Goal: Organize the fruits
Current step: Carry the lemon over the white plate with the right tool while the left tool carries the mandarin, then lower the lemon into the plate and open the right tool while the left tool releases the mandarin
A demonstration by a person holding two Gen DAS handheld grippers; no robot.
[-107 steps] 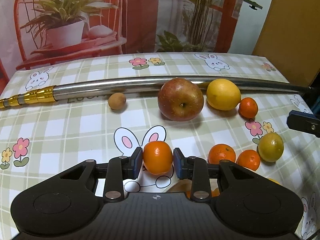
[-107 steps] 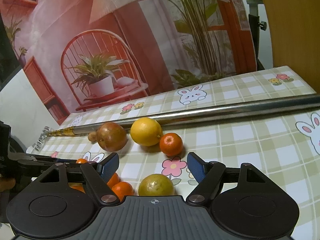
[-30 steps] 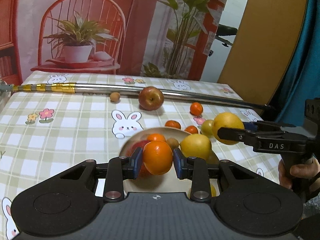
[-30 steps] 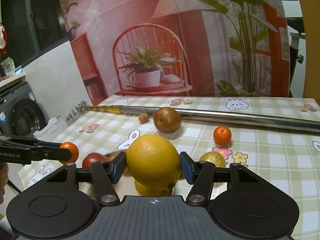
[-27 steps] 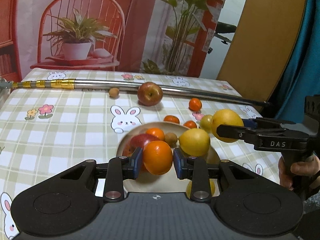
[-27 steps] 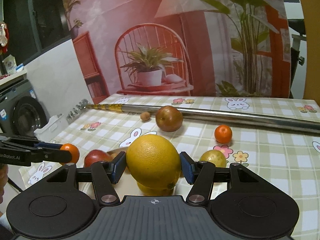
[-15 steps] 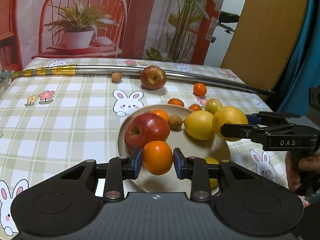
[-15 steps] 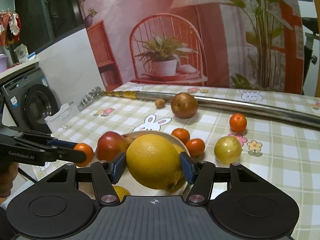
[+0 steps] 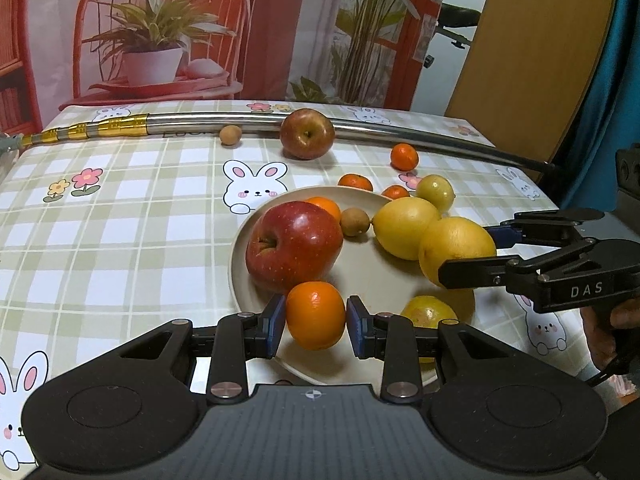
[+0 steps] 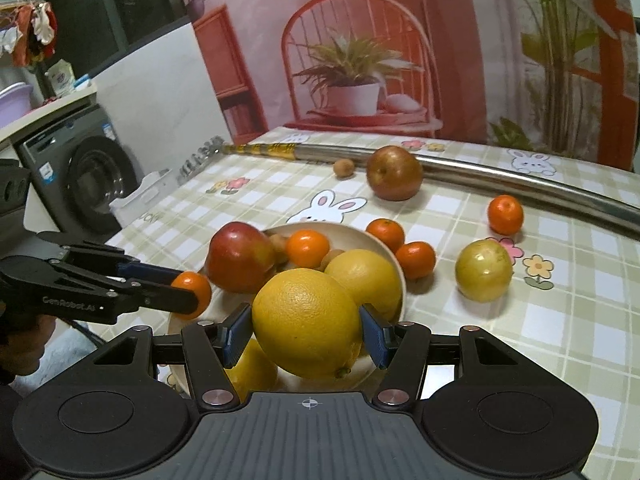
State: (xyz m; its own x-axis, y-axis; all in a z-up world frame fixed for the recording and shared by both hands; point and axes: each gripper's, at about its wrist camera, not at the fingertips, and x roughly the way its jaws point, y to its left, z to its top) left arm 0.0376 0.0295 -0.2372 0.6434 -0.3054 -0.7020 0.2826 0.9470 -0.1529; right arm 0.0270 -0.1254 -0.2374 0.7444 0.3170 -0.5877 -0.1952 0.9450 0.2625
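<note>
My left gripper (image 9: 316, 325) is shut on a small orange tangerine (image 9: 315, 315) and holds it low over the near edge of a beige plate (image 9: 372, 276). My right gripper (image 10: 306, 336) is shut on a large yellow citrus (image 10: 308, 322) over the plate's right side; it also shows in the left wrist view (image 9: 456, 250). On the plate lie a red apple (image 9: 294, 246), a lemon (image 9: 406, 227), a tangerine (image 9: 325, 206), a small brown fruit (image 9: 355, 222) and a yellow-green fruit (image 9: 428, 312).
Beyond the plate on the checked tablecloth lie a second apple (image 9: 307, 133), three tangerines (image 9: 404, 156), a green-yellow citrus (image 9: 435, 192) and a small brown fruit (image 9: 231, 135). A long steel pole (image 9: 192, 123) crosses the far side. A washing machine (image 10: 76, 176) stands left of the table.
Both grippers have lowered toward the plate with their fruits still held. The tangerine is now just above the plate's near edge, and the yellow citrus sits lower beside the lemon.
</note>
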